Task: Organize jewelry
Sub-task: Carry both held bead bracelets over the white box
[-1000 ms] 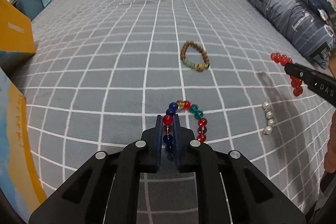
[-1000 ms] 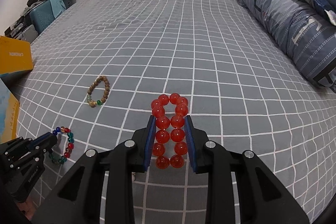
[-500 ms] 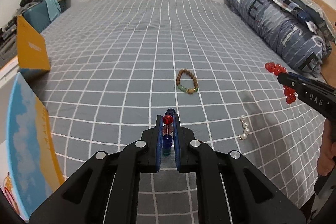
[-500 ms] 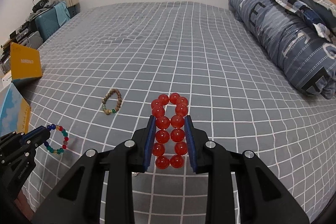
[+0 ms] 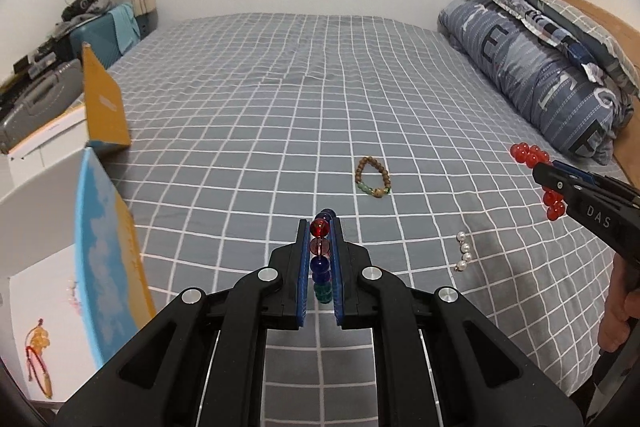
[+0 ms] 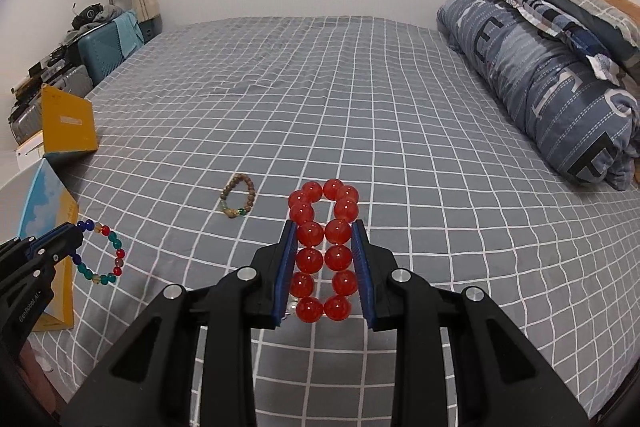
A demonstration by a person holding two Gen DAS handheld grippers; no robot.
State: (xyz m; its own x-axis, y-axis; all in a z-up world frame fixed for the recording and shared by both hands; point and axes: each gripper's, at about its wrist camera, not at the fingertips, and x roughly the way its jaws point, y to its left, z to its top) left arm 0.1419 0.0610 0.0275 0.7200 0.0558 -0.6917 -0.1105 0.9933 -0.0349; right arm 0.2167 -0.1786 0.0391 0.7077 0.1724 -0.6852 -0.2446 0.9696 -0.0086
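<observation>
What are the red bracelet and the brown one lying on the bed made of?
Red bracelet: glossy, translucent beads with bright glints, probably glass or resin. Brown bracelet: dull, matte beads, likely wood, with a few shiny green beads, perhaps glass or stone.

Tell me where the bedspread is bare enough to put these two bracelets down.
Bare: the grey checked bedspread beyond the brown wooden bead bracelet, up to the wall, and right of it toward the rolled blue duvet. Crowded: the short pearl strand and the yellow-and-blue boxes at the left edge.
</observation>
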